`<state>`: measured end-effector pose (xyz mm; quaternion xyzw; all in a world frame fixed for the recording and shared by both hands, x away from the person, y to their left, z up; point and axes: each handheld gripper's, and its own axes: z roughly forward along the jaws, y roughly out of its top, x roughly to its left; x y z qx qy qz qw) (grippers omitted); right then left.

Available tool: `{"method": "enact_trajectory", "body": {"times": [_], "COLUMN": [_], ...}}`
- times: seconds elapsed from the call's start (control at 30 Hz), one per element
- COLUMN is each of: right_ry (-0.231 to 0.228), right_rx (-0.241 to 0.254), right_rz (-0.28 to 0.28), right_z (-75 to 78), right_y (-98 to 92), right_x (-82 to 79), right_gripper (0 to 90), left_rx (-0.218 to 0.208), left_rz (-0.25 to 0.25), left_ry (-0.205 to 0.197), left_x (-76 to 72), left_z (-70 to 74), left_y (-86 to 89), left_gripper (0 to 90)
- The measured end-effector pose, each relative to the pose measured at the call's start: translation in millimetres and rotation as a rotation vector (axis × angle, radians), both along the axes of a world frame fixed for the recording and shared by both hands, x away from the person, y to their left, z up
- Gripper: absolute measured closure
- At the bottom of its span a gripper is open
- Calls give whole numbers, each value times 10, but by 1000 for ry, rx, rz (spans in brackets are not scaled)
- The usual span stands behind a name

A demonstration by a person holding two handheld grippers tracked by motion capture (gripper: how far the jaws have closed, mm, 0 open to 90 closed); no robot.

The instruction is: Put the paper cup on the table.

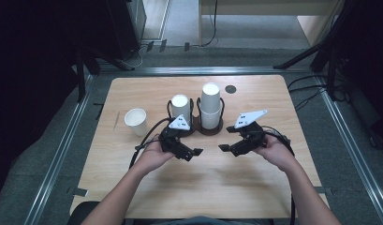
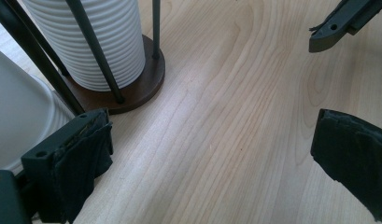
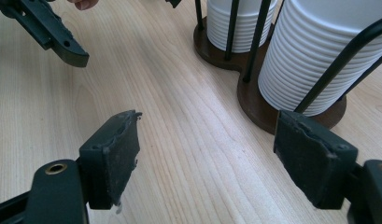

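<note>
left gripper [image 1: 197, 151]: hovering lower centre-left of high view, jaws standing wide, gripping nothing; pointing toward frame centre.
left gripper own view [image 2: 212, 154]: pads spread to both lower corners, bare wood between; cup holder base sitting upper left.
right gripper [image 1: 224, 147]: hovering just right of centre in high view, jaws gaping wide, carrying nothing; facing the left one, tips near but apart.
right gripper own view [image 3: 205, 154]: pads spread to lower left and lower right, bare table between; other gripper's jaw showing upper left.
cup holder [image 1: 210, 131]: standing upper centre of table, dark round bases and wire posts, just beyond both grippers.
tall cup stack [image 1: 210, 105]: sitting in right bay of holder, ribbed white, upright.
short cup stack [image 1: 180, 107]: sitting in left bay, lower, upright.
loose cup [image 1: 136, 121]: standing alone left of holder, mouth up, well apart from grippers.
table [image 1: 194, 187]: light wood, bare in lower half.
step, judging: staging before reaching; nothing grasped yet.
next move, judging: advancing one gripper up-frame to a stack rim, closing on top cup, lifting straight up between posts.
</note>
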<state>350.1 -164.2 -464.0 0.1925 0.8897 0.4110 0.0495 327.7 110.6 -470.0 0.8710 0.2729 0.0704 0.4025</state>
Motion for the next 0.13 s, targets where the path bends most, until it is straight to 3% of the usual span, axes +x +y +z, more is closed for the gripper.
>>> {"method": "enact_trajectory", "body": {"times": [0.13], "right_ry": [-2], "right_rx": [0], "right_rz": [3], "right_z": [-4], "right_y": [0], "right_x": [2], "right_gripper": [225], "left_rx": [-3], "left_rz": [4], "left_ry": [-1], "left_x": [9], "left_z": [0], "left_y": [16], "left_gripper": [0]}}
